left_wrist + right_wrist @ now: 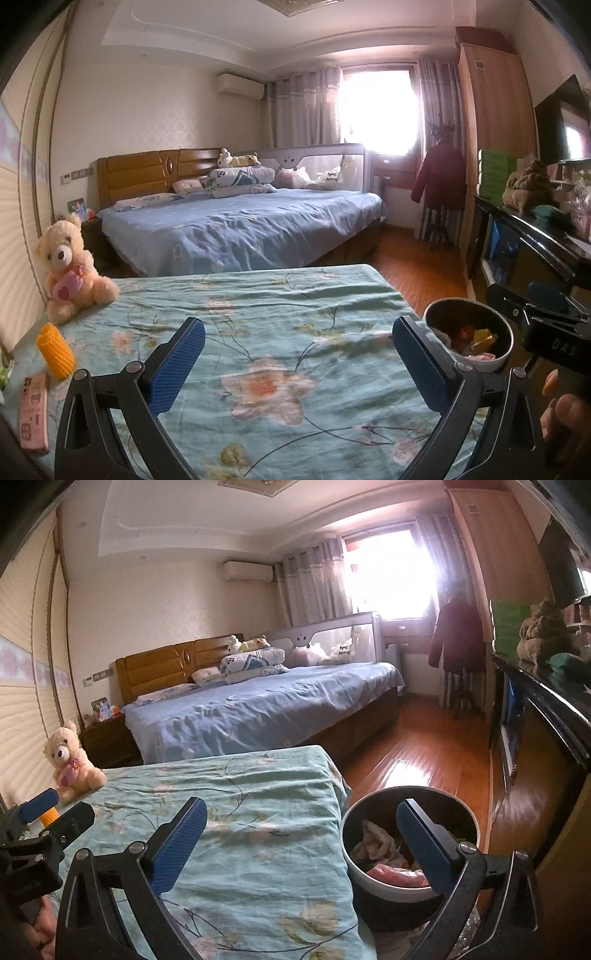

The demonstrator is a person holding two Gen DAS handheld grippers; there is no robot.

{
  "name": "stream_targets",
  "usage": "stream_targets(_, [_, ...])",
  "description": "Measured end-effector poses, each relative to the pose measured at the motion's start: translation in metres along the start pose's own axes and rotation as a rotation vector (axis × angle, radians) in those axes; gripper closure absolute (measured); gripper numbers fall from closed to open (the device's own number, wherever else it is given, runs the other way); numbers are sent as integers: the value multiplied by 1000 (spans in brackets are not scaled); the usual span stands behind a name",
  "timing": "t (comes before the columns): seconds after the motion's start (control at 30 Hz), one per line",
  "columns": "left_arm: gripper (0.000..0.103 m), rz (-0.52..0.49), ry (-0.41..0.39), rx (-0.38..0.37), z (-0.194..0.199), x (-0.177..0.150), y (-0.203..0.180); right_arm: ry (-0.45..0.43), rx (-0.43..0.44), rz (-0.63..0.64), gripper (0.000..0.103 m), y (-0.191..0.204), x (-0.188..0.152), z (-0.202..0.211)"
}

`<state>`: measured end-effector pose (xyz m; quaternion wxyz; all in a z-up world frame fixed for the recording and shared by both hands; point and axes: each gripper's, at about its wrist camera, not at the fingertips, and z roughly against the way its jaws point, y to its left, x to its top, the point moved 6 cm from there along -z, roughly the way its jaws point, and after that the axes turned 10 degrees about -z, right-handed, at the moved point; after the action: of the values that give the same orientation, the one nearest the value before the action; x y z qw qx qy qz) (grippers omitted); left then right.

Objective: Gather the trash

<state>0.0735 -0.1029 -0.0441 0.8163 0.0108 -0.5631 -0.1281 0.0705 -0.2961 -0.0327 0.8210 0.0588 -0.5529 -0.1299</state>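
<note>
A round trash bin point(466, 314) stands on the floor just off the right corner of the floral-sheeted bed point(258, 317). Orange and yellow wrappers point(480, 338) and other scraps lie inside it. My left gripper point(299, 362) hovers over the sheet, open, with nothing between its blue pads. In the right wrist view the bin point(345, 834) holds crumpled tissue point(373, 840) and a pink scrap point(395, 877). My right gripper point(303, 849) is open and empty; its right finger hangs over the bin's mouth and its left finger over the sheet's edge.
A cream teddy bear point(70, 266), a yellow ribbed object point(55, 350) and a pink phone point(33, 410) lie on the sheet's left side. A large blue bed point(240, 225) stands beyond. A dark cabinet point(535, 236) lines the right wall, with wooden floor point(424, 746) between.
</note>
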Motion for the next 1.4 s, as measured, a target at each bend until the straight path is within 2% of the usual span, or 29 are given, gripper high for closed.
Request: stream_targets(1.4, [1,1,-18,6,-10,4,12,10,25,-19,0,3,0,4])
